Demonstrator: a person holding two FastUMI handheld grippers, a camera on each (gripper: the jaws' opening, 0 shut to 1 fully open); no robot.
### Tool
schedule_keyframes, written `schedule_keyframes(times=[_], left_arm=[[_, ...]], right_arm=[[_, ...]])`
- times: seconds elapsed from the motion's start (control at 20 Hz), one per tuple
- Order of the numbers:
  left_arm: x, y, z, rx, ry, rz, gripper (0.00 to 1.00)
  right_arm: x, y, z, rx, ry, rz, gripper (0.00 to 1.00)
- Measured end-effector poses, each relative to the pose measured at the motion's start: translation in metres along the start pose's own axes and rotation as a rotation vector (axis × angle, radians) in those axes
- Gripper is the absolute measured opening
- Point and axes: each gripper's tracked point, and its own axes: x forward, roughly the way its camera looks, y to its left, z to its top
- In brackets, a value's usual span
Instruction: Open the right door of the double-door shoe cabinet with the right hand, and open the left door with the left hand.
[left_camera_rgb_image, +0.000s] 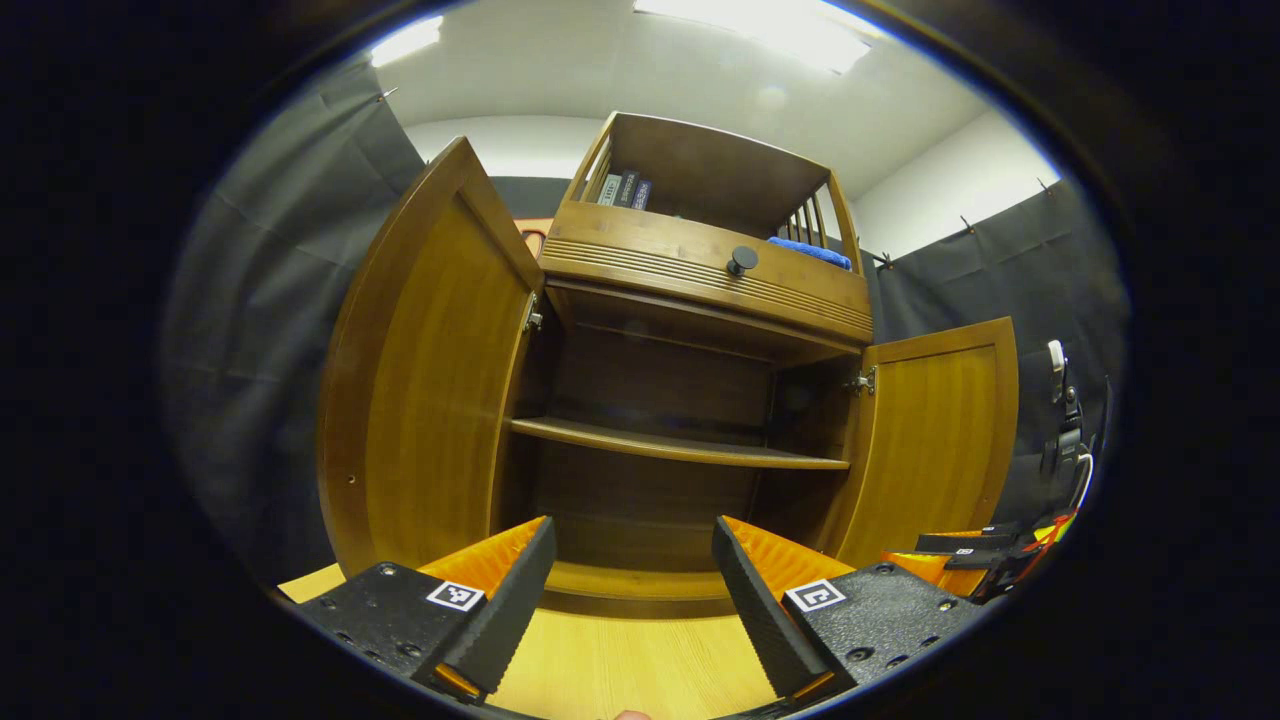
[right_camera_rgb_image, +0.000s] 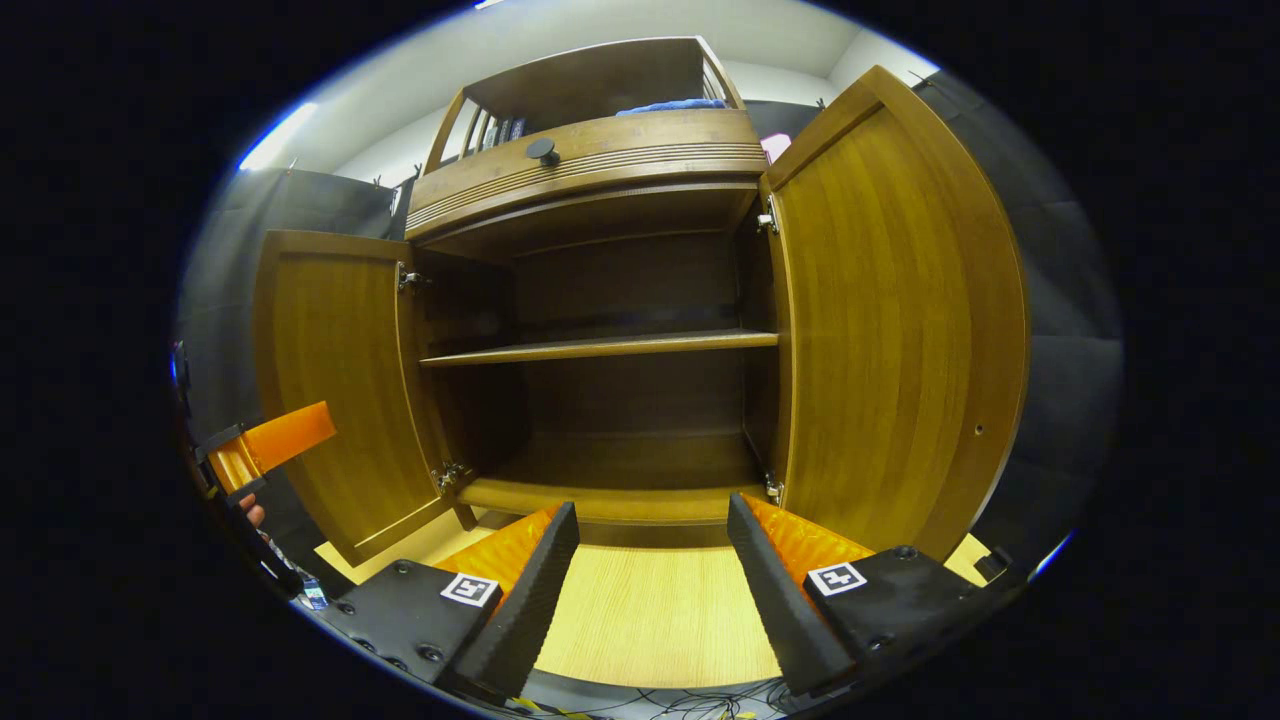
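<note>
The brown wooden shoe cabinet stands before me with both doors swung wide. Its left door and right door show in the left gripper view; in the right gripper view the left door and right door frame the bare inner shelf. My left gripper is open, low in front of the cabinet's base, holding nothing. My right gripper is also open and apart from both doors. The other gripper shows at the right edge of the left gripper view, and the other gripper at the left edge of the right gripper view.
A drawer with a round black knob sits above the doors. The top rack holds books and a blue cloth. Light wooden floor lies in front of the cabinet, with cables at the near edge.
</note>
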Motion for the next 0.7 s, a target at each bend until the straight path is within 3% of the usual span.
schedule_keyframes(times=[0.7], left_arm=[[-0.004, -0.01, 0.005, 0.033, -0.016, -0.027, 0.91]], right_arm=[[-0.012, -0.007, 0.001, 0.029, -0.019, -0.006, 0.97]])
